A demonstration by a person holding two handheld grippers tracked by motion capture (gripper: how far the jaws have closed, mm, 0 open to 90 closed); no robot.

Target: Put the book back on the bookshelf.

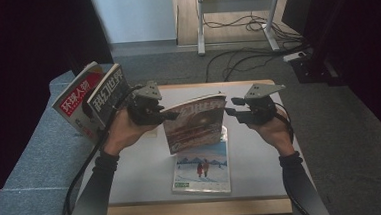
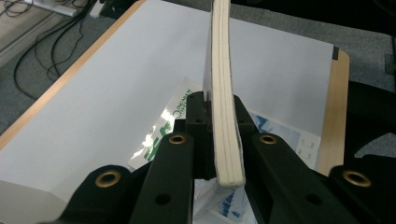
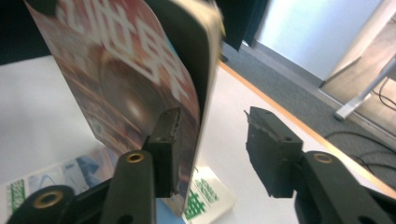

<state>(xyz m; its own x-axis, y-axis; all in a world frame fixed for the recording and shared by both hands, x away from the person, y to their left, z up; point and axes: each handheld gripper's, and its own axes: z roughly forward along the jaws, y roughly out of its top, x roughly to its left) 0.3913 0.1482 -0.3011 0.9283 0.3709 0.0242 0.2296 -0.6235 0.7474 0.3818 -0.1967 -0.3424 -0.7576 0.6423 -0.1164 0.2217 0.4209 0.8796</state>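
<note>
A magazine with a reddish-brown cover (image 1: 195,122) stands upright above the white table (image 1: 131,161). My left gripper (image 1: 171,115) is shut on its left edge. In the left gripper view the cream page edges (image 2: 224,93) are pinched between the jaws of the left gripper (image 2: 218,105). My right gripper (image 1: 231,107) is open at the magazine's right edge. In the right gripper view the cover (image 3: 121,84) lies against one jaw of the right gripper (image 3: 212,121), while the other jaw stands well apart.
A second magazine with a snowy blue cover (image 1: 202,169) lies flat on the table below the held one. Two more magazines (image 1: 78,99) (image 1: 108,90) lean upright on the grey bench (image 1: 31,162) at the left. Cables and a desk frame lie on the floor beyond.
</note>
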